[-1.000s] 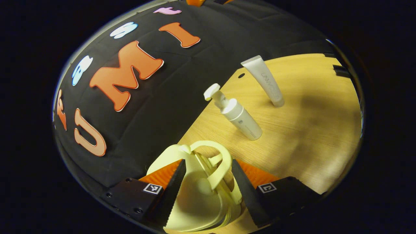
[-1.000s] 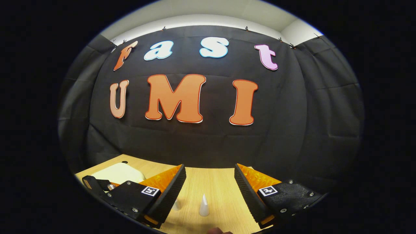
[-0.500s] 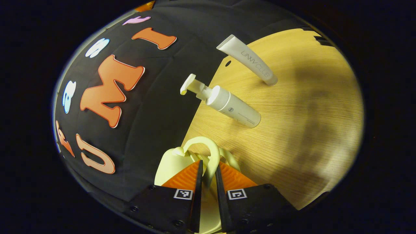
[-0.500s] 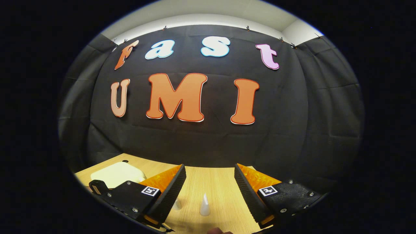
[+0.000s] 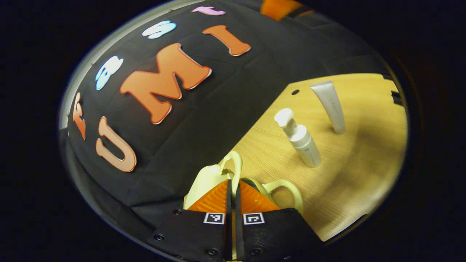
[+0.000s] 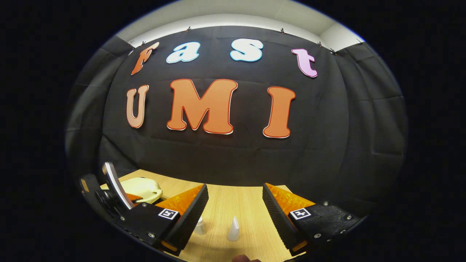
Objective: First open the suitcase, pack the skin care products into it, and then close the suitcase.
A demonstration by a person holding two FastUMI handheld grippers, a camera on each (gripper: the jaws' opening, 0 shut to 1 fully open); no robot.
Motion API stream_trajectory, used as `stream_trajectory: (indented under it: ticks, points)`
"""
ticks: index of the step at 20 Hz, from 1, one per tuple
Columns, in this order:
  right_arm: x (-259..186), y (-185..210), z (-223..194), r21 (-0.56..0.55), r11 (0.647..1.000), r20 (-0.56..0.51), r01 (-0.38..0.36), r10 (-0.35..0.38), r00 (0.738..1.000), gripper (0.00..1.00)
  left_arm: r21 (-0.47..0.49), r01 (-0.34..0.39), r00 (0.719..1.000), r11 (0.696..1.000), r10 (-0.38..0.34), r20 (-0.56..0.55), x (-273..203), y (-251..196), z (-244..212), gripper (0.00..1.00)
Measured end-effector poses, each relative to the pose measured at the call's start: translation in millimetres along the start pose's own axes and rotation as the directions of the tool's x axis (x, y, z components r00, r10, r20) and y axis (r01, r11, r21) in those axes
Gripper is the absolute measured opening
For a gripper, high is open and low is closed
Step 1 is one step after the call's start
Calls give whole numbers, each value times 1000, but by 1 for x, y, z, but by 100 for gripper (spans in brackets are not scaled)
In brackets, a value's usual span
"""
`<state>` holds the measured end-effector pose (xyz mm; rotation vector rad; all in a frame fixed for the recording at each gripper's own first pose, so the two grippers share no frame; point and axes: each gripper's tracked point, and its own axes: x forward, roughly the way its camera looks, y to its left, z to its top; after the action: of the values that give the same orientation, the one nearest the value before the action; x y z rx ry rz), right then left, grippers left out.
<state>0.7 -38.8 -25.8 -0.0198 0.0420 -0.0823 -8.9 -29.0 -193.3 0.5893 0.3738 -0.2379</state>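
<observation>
- Left gripper view: a light wooden tabletop (image 5: 349, 182) runs up to the booth's black cloth wall, and it is the largest thing in reach of the gripper.
- Next in size is a pale yellow hard-shell suitcase (image 5: 207, 180), lying at the table's back edge against the cloth. It has two looped handles of the same pale plastic: one (image 5: 236, 163) rises just ahead of the fingertips, the other (image 5: 287, 189) curves out beside the right-hand finger.
- Left gripper (image 5: 233, 185) has its two fingers pressed almost together, with only a thin slit between them. They pinch the suitcase's nearer handle loop where it comes down into the gap.
- A white pump bottle (image 5: 304, 145) stands on the table beyond the suitcase, apart from it.
- A slim white squeeze tube (image 5: 330, 105) stands cap-down farther along, near the bottle but not touching it.
- Right gripper view: the right gripper (image 6: 235, 203) is spread wide over the wood (image 6: 233, 200) and holds nothing.
- Between its fingers, well ahead, the tube (image 6: 233, 229) shows, with the bottle (image 6: 199, 226) partly hidden behind the left finger.
- At the far left lie the suitcase (image 6: 143, 187) and part of the other gripper's body.
</observation>
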Motion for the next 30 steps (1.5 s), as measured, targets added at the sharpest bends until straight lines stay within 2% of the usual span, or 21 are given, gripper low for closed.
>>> stream_trajectory:
  ticks: [5, 11, 15, 21, 25, 30]
  points:
    - [5, 15, 3, -15, 1000, -1, -17, 17, 1000, 95, -166, -58, 998, 984, 60, 8, -9, 62, 11, 5]
    - [8, 32, 2, -19, 999, -11, -26, 26, 1000, 95, -344, -85, 995, 935, 96, 16, -22, 129, -2, 4]
    - [10, 44, 3, -28, 999, -12, -27, 27, 1000, 95, -404, -123, 990, 906, 140, 11, -25, 172, -16, 5]
    - [11, 63, 6, -35, 999, -13, -18, 18, 1000, 95, -516, -180, 981, 838, 195, -25, -29, 246, -58, 5]
    - [12, 77, 9, -39, 999, -9, 3, -3, 1000, 95, -602, -154, 985, 784, 173, -27, -27, 276, -88, 4]
    - [12, 99, 13, -42, 998, -3, 35, -35, 999, 95, -624, -141, 987, 769, 155, -33, -21, 307, -129, 4]
